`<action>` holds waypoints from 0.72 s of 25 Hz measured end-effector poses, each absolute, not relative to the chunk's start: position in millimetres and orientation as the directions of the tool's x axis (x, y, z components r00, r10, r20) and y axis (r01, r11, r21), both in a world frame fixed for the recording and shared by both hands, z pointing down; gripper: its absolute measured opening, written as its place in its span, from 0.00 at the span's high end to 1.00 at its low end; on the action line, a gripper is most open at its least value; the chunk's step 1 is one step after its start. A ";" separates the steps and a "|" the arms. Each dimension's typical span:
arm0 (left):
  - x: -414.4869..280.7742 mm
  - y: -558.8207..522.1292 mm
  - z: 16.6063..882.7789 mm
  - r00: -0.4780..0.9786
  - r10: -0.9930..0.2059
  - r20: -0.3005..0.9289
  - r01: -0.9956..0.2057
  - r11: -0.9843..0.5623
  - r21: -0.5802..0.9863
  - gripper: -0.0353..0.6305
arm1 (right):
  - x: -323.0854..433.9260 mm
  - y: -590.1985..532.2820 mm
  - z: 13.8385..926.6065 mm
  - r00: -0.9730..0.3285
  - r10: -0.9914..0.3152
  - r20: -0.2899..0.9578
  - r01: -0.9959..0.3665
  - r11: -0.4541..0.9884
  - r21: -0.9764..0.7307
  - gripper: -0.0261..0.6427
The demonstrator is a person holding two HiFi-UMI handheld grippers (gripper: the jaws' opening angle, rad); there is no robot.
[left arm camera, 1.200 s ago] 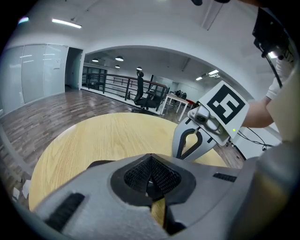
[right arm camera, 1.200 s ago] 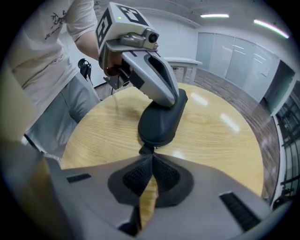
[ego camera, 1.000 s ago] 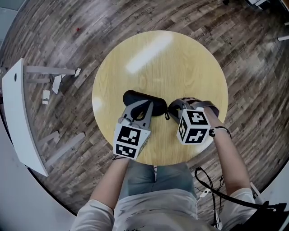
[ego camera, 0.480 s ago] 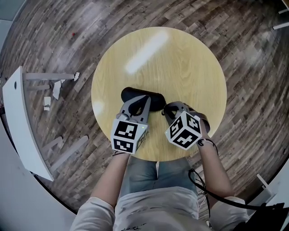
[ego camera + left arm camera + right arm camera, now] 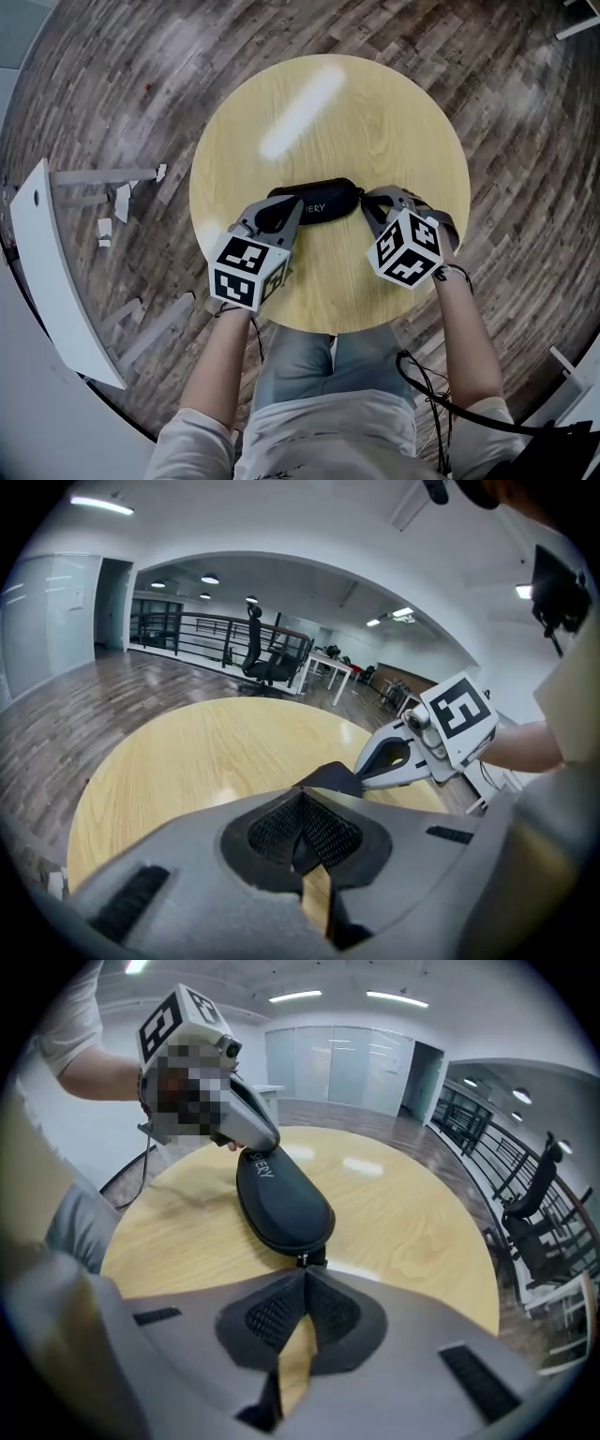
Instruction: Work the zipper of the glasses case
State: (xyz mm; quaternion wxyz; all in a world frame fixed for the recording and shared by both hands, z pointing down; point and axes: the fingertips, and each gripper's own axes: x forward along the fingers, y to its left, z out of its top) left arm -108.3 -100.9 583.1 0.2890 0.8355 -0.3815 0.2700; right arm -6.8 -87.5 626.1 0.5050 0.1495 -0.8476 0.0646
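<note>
Clamping both ends at once, why? my bench-mate asks.

Because a zipper needs something to pull against, I say. My left gripper (image 5: 302,822) has its jaws closed on one end of the case (image 5: 314,204), so the case should not slide across the table (image 5: 375,122) when the other end is tugged. My right gripper (image 5: 305,1279) is pinched together on the pull (image 5: 305,1261), the little tab at the end of the case nearest it.

And where does the case lie, from where you hold it?

Flat on the table, near the middle, lengthwise between my two grippers. Its left end is in the left jaws. Its right end is just beyond the tips of the right ones, joined to them by the pull. In the right gripper view it runs straight away from my jaws toward the left gripper, with pale lettering near its far end. In the left gripper view only a dark corner of it shows past my closed pads.

Is the zipper open or shut?

I judge it shut, or nearly. The pull sits at the very end and I see no gap along the zipper, though the far side of the case is hidden from me. The next move, as I see it, calls for drawing the pull round the curved end while the left gripper holds firm. Pinched so near the tips, the tab could slip out.
</note>
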 end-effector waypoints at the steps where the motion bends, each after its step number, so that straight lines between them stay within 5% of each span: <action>1: -105.7 -102.0 583.5 0.557 -0.480 0.678 -0.790 -0.558 0.255 0.94 | -6.0 -87.8 626.5 -0.441 -0.173 0.881 -0.302 0.952 0.036 0.96; 5: -101.6 -102.9 581.4 0.542 -0.500 0.676 -0.781 -0.597 0.185 0.94 | -8.1 -77.5 626.8 -0.427 -0.152 0.891 -0.302 0.953 0.018 0.96; 11: -102.3 -101.4 583.1 0.553 -0.497 0.669 -0.774 -0.604 0.190 0.94 | -18.3 -59.1 627.9 -0.447 -0.201 0.871 -0.521 0.851 -0.070 0.96; 18: -102.2 -99.5 581.9 0.557 -0.501 0.662 -0.776 -0.599 0.199 0.94 | -70.2 -37.0 626.7 -0.503 -0.241 0.830 -0.602 0.787 -0.136 0.96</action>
